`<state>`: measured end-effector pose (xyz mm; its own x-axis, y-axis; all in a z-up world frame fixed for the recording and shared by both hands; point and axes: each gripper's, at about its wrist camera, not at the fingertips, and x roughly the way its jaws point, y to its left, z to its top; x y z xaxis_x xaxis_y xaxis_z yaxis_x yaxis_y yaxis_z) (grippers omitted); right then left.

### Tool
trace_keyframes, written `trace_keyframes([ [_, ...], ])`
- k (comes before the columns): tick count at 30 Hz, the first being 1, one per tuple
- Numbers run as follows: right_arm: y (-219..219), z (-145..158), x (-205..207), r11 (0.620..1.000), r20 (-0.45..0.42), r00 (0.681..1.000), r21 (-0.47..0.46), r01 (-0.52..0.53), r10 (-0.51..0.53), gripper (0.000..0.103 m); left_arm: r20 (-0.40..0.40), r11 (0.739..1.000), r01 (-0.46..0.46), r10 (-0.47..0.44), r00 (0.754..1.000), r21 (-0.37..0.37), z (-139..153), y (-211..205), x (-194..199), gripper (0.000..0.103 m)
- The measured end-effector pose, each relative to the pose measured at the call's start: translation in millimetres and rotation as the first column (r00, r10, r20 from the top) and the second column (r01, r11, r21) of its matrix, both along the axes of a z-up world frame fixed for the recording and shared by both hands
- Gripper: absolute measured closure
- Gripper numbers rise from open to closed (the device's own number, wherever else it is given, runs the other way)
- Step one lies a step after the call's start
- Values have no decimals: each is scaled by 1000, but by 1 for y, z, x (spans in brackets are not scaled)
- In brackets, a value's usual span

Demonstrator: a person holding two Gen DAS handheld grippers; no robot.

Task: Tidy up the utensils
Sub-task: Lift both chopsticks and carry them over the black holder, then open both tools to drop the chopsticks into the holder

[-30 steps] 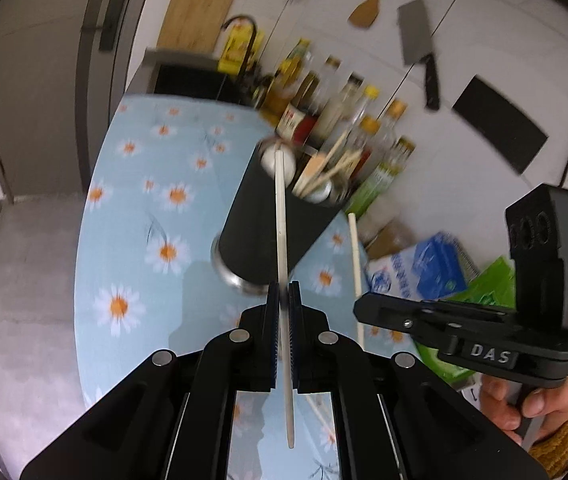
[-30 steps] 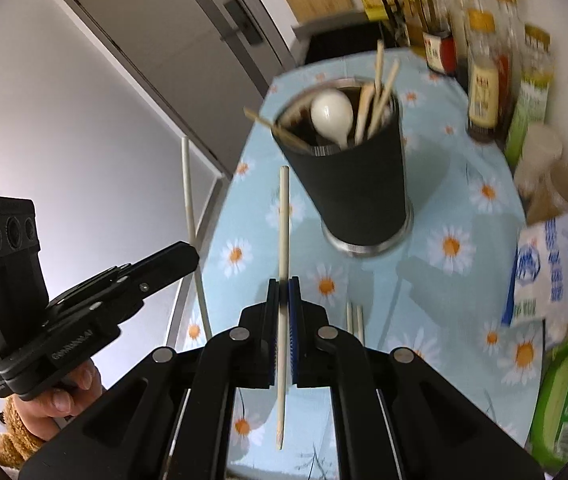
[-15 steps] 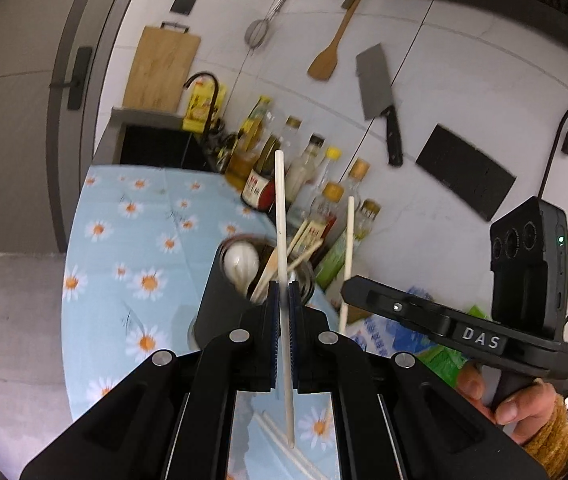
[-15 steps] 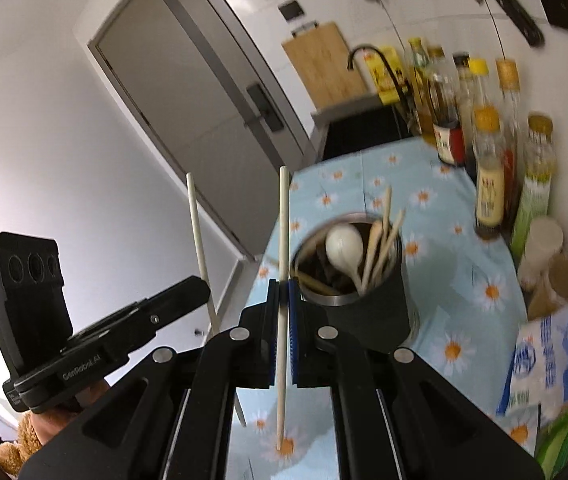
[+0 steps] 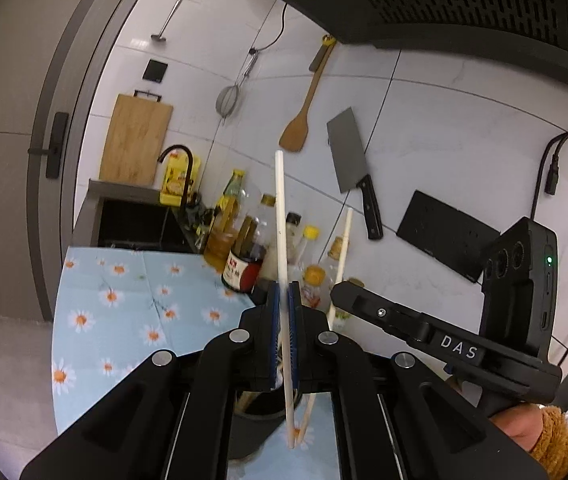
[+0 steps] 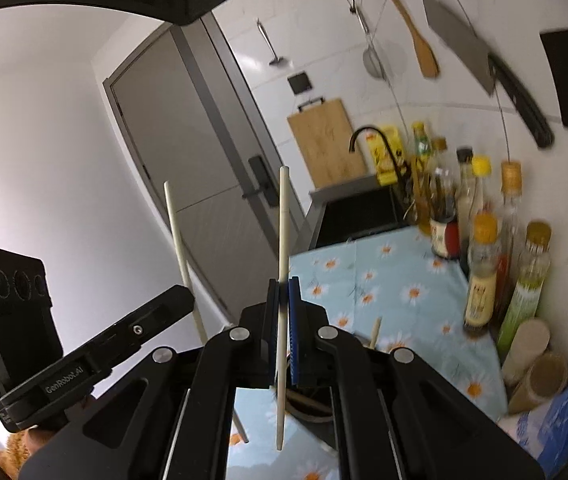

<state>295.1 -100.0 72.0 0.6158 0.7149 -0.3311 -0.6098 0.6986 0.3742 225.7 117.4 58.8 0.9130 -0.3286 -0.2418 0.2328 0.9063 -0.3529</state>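
two chopsticks [image 5: 280, 216], two grippers [image 5: 283, 292], one cleaver [image 5: 350, 160]

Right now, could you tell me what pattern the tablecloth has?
The tablecloth is light blue with white, orange-centred daisies; it shows best in the left wrist view.

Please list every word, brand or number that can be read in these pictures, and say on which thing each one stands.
"DAS": on the right gripper, seen from the left wrist.
"GenRobot.AI": on the left gripper, seen from the right wrist.
Bottle labels: too blurred to read.
Blue bag: print unreadable.
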Motion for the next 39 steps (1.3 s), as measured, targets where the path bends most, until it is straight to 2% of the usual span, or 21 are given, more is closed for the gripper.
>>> trace_keyframes([
  [2,-1,-1,5,1000,20,1000,8,17,-18,97,25,1000,9,-8,1000,-13,0,2,4,100],
  [9,-6,-5,19,997,94,994,49,59,-63,97,132,1000,-2,0,991,19,-5,0,13,100],
  [13,-3,-11,20,997,143,987,39,66,-71,97,159,1000,-3,-2,987,31,-12,-1,21,100],
  [19,6,-26,22,996,155,984,-17,89,-85,97,121,998,-18,10,993,61,-30,-6,31,99],
  [24,7,-40,26,996,110,991,-26,84,-81,97,93,998,-20,13,996,66,-41,-6,33,99],
  [27,5,-44,26,996,84,993,-26,86,-83,87,68,998,-18,14,998,60,-44,-5,33,99],
  [36,-8,-39,21,995,54,994,2,100,-100,83,48,998,-28,25,999,49,-44,0,22,98],
  [39,-11,-37,17,995,46,994,2,100,-100,78,51,998,-40,38,998,38,-43,3,16,98],
])
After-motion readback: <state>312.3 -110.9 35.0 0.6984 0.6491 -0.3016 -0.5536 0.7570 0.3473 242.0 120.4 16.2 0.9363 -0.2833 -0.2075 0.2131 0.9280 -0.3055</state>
